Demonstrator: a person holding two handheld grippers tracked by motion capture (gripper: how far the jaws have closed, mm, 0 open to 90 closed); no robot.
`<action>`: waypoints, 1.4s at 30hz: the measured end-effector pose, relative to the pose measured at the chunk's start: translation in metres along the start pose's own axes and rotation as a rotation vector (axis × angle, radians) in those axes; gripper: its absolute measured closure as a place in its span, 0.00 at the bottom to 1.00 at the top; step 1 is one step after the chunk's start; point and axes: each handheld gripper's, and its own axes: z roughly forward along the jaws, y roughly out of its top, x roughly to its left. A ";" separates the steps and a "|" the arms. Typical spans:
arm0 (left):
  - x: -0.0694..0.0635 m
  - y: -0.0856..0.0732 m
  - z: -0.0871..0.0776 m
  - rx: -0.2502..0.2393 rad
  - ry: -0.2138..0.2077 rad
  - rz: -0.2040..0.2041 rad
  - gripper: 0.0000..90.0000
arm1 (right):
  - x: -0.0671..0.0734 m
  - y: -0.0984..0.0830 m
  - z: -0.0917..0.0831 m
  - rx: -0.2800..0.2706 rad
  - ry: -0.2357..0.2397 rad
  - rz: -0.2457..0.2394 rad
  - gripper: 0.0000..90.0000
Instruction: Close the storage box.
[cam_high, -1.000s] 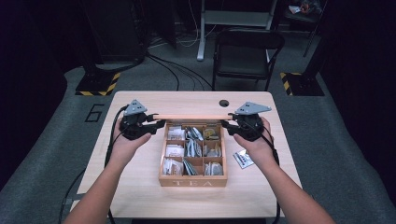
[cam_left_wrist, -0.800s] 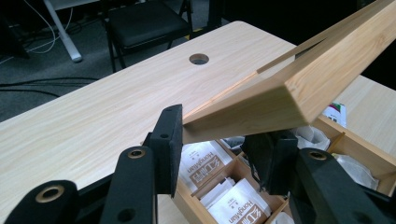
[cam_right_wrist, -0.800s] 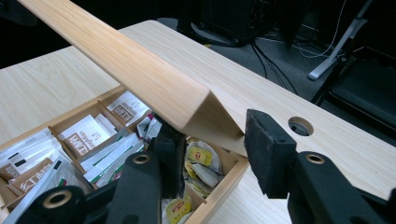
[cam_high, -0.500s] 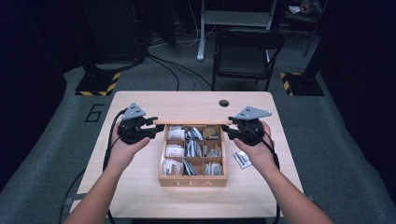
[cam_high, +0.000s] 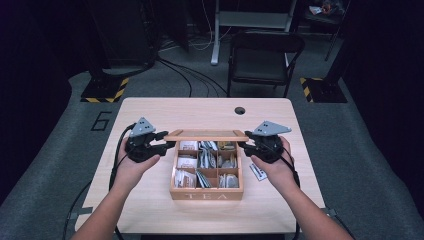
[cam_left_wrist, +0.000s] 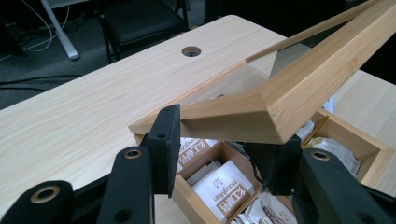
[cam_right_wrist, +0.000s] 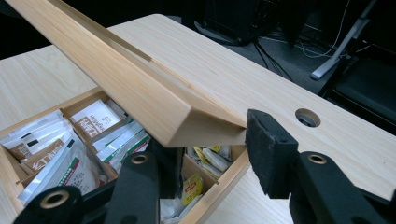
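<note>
Lid (cam_high: 206, 135) raised over box (cam_high: 206, 192) on counter (cam_high: 150, 112). Left tongs (cam_high: 169, 145) and right tongs (cam_high: 243, 145) straddle its ends; contact indiscernible.

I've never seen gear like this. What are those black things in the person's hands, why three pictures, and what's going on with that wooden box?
Each black tool is a hand-held gripper with two jaws, worked by a person. The high view looks down on the wooden table; the other two pictures come from cameras riding on each tool.

The left hand-held gripper and the right hand-held gripper sit at opposite ends of the lid of a tea box, and the lid stands raised over the box. Each has a lid corner between its jaws; whether the pads press on it is not clear. The left jaws have just been opening. The box compartments hold tea sachets. One sachet lies on the table by the right hand.
</note>
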 end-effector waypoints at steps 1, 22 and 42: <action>-0.001 -0.001 0.000 0.000 0.001 -0.002 0.62 | 0.000 -0.001 0.000 -0.002 0.001 -0.001 0.64; -0.011 -0.021 -0.002 0.025 -0.004 -0.003 0.59 | 0.010 -0.020 -0.007 -0.026 0.029 0.039 0.62; -0.021 -0.045 -0.003 0.047 -0.020 -0.008 0.60 | 0.025 -0.044 -0.019 -0.017 0.056 0.056 0.61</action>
